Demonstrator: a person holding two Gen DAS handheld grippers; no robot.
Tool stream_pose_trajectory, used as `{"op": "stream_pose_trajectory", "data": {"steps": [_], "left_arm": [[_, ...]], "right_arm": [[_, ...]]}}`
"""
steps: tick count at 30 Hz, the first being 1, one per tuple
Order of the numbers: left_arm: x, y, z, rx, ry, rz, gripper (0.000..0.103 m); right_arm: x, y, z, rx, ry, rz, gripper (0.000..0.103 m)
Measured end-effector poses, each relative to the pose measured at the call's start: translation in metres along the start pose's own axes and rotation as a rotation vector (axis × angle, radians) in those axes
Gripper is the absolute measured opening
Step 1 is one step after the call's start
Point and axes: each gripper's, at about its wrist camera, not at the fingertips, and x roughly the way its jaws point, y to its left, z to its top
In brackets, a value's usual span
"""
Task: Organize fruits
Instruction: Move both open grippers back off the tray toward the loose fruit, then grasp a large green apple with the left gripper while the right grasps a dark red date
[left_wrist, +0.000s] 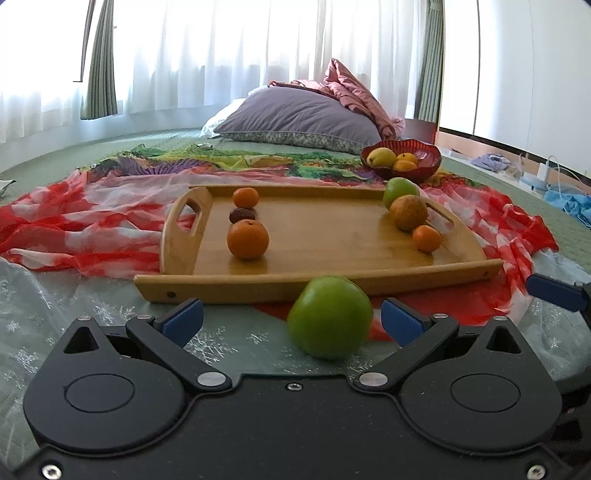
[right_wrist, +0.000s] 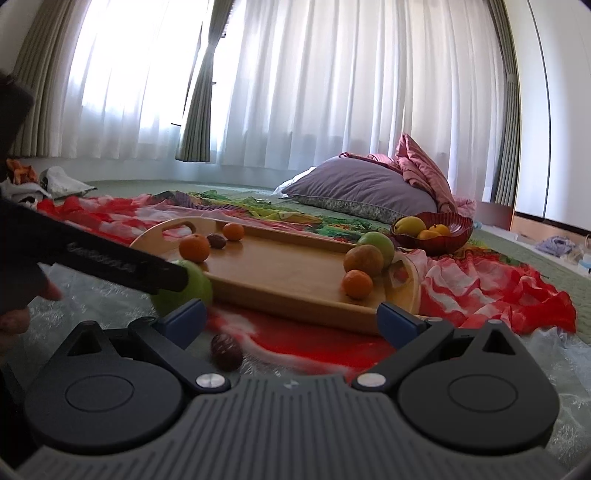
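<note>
Left wrist view shows the left gripper (left_wrist: 291, 319) low over the pale snowflake-patterned cloth (left_wrist: 44, 306), its blue-padded fingers spread wide with nothing pinched between them. A green apple (left_wrist: 330, 317) lies on the cloth in the gap between the pads, nearer the right one, and whether it touches that pad cannot be told. Just beyond it sits the wooden tray (left_wrist: 258, 286), resting on a red-and-white scarf (left_wrist: 74, 229). On the tray's left part a large orange (left_wrist: 247, 239), a dark plum (left_wrist: 242, 215) and a smaller orange (left_wrist: 246, 197) stand in a row running away from the camera; on its right part a second green apple (left_wrist: 399, 189), a brownish pear (left_wrist: 408, 213) and a small tangerine (left_wrist: 426, 238) cluster beside the handle. Behind the tray, a red glass bowl (left_wrist: 428, 162) holds yellow fruit. A purple pillow (left_wrist: 299, 118) lies farther back before white curtains. From the right wrist view, the right gripper (right_wrist: 291, 321) also has its fingers set wide apart and empty, hovering over the cloth in front of the tray's near rim. A dark plum-like fruit (right_wrist: 226, 351) lies on the cloth between its pads, close to the left one. The left gripper's dark body crosses in at the left, partly covering the green apple.
</note>
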Motion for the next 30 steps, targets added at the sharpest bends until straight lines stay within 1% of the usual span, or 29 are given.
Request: {"op": "stream_pose_trajectory", "data": {"steps": [2, 5, 8, 10, 11, 15, 17, 19, 23, 27, 28, 30], "left_arm": [[0.0, -0.002, 0.0, -0.006, 0.006, -0.004, 0.103], [0.003, -0.003, 0.0, -0.02, 0.018, -0.026, 0.101], [0.006, -0.004, 0.0, -0.026, 0.033, -0.04, 0.095], [0.007, -0.007, 0.001, -0.022, 0.035, -0.039, 0.093], [0.008, -0.007, 0.001, -0.021, 0.036, -0.042, 0.092], [0.013, -0.01, 0.001, -0.021, 0.05, -0.076, 0.082], [0.015, -0.011, 0.0, -0.026, 0.061, -0.097, 0.077], [0.019, -0.012, -0.001, -0.029, 0.075, -0.112, 0.072], [0.023, -0.015, -0.001, -0.026, 0.077, -0.095, 0.067], [0.025, -0.014, 0.0, -0.032, 0.076, -0.081, 0.056], [0.025, -0.013, 0.0, -0.029, 0.077, -0.077, 0.055], [0.026, -0.011, 0.0, -0.027, 0.078, -0.078, 0.056]], "right_arm": [[-0.003, 0.003, -0.003, 0.007, 0.001, 0.004, 0.103], [-0.007, 0.004, -0.007, 0.063, 0.009, 0.023, 0.102], [-0.009, 0.008, -0.011, 0.08, 0.008, 0.02, 0.098], [-0.01, 0.011, -0.013, 0.084, 0.011, 0.016, 0.092], [-0.011, 0.011, -0.013, 0.091, 0.013, 0.016, 0.091], [-0.012, 0.013, -0.015, 0.115, 0.016, 0.03, 0.083], [-0.01, 0.014, -0.014, 0.125, 0.024, 0.039, 0.077], [-0.009, 0.015, -0.014, 0.141, 0.036, 0.05, 0.067], [-0.005, 0.019, -0.013, 0.145, 0.05, 0.059, 0.061], [-0.002, 0.023, -0.013, 0.137, 0.061, 0.07, 0.054], [-0.001, 0.024, -0.013, 0.134, 0.064, 0.069, 0.053], [0.001, 0.027, -0.014, 0.136, 0.071, 0.067, 0.051]]}}
